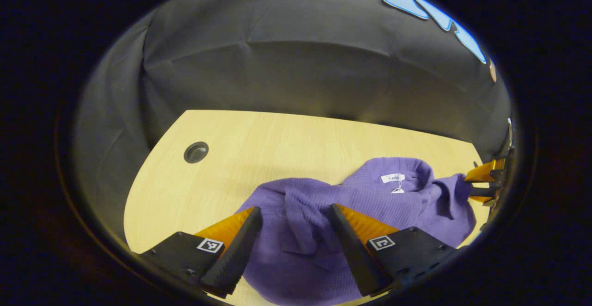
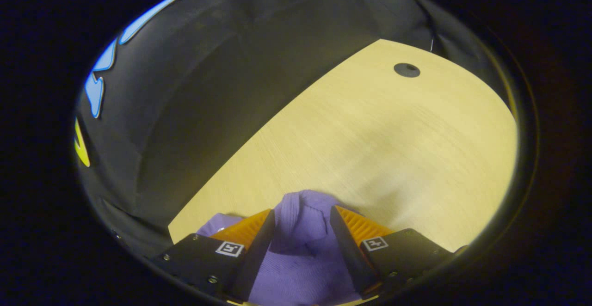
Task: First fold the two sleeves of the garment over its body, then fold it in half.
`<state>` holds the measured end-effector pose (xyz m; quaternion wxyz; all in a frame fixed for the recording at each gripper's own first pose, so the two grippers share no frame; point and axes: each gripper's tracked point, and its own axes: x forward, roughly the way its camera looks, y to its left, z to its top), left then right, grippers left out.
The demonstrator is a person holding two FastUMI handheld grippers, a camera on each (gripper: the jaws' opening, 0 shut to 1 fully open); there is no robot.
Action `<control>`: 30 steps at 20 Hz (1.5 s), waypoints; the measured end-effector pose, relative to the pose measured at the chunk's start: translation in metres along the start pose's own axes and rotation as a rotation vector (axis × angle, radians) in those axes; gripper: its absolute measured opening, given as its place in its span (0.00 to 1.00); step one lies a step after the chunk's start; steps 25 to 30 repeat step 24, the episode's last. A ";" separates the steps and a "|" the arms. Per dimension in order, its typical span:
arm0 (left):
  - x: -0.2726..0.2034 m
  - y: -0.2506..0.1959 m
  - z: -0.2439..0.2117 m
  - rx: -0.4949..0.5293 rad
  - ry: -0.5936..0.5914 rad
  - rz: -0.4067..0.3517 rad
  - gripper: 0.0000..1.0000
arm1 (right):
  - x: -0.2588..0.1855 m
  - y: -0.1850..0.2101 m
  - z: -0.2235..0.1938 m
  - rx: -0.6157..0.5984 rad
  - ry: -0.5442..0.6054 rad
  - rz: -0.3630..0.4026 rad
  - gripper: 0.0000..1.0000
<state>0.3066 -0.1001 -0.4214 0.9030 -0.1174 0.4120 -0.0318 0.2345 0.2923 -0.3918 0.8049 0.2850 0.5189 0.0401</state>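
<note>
Left gripper view, purple garment (image 1: 323, 213) crumpled on table (image 1: 259, 144), lower edge cut off

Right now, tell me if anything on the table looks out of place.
The purple sweater lies bunched and wrinkled on the table, not spread flat, its collar crumpled. Nothing spilled or damaged.
</note>
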 end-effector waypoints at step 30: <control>-0.358 -0.055 0.087 0.063 -0.578 -0.036 0.99 | -0.332 0.031 0.012 -0.388 -0.454 0.229 0.77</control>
